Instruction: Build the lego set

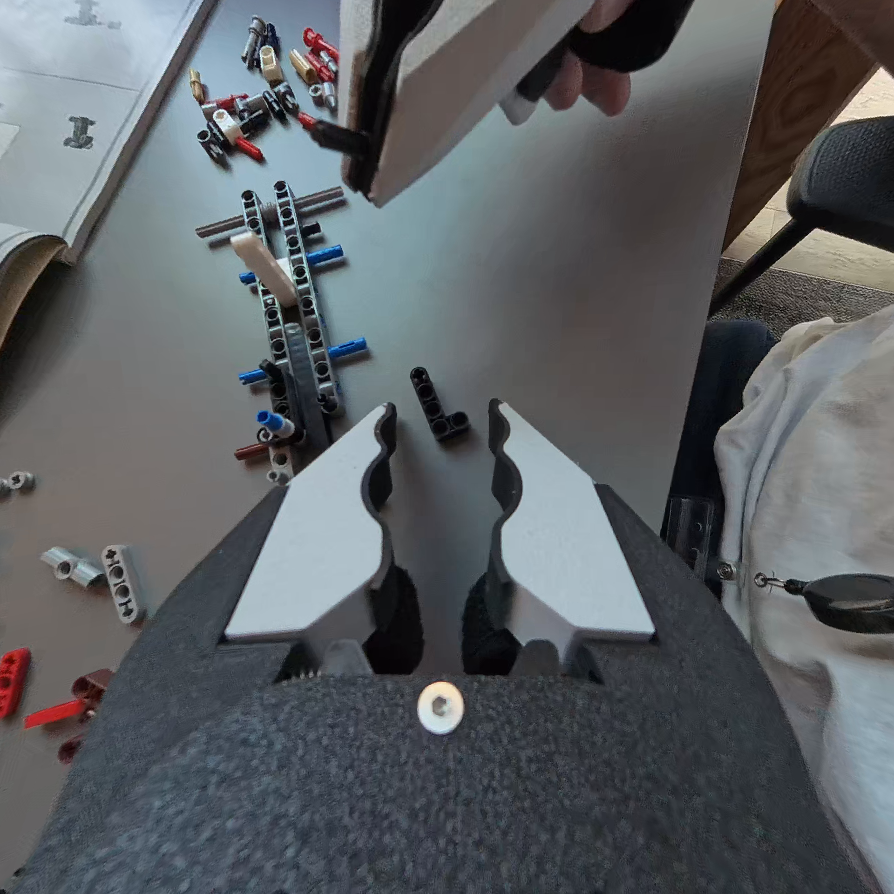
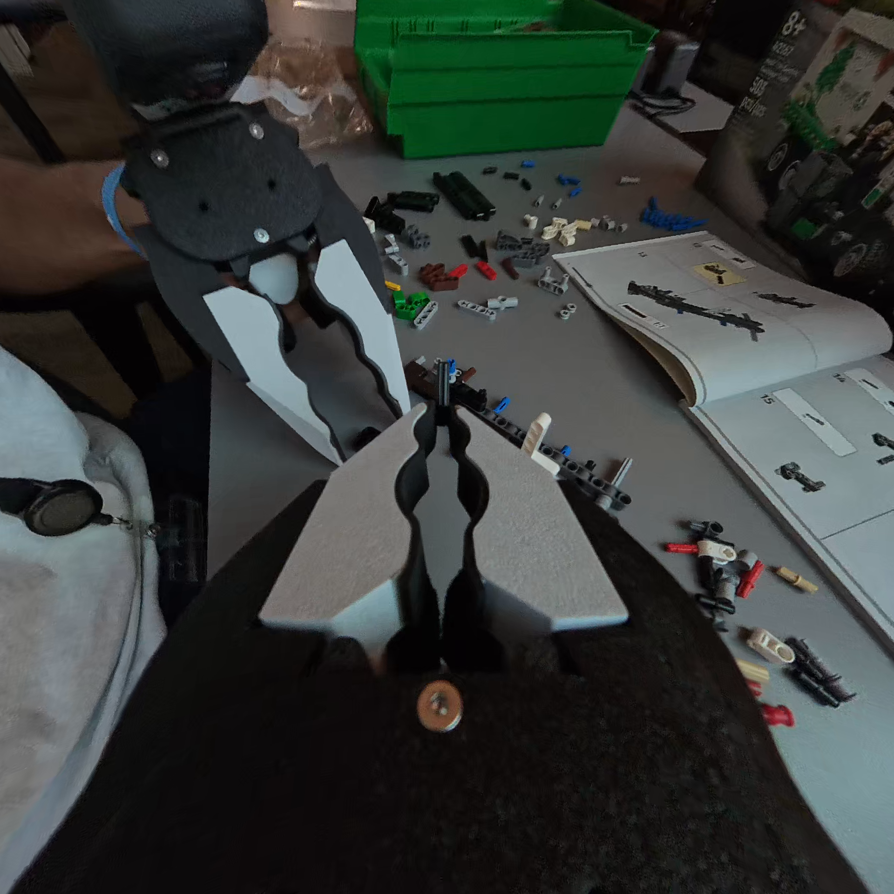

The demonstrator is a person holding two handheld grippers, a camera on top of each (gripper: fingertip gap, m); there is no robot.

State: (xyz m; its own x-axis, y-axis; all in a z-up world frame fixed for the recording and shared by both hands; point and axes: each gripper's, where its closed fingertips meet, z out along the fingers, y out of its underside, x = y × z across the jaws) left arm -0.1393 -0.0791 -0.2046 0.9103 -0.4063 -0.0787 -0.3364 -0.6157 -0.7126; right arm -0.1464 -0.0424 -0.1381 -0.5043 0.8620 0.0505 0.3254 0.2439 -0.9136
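The left gripper [image 1: 442, 411] has its fingers wide open around nothing, low in the frame, just above a small black L-shaped lego piece [image 1: 438, 410] lying on the grey worktop [image 1: 556, 314]. The right gripper [image 2: 442, 416] pinches a thin black lego pin [image 2: 442, 387]. The long grey lego frame [image 1: 290, 309] lies at middle left.

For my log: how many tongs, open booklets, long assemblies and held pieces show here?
Tongs: 2 (left tongs, right tongs)
Booklet: 1
Long assembly: 1
Black piece in right tongs: 1
Total: 5
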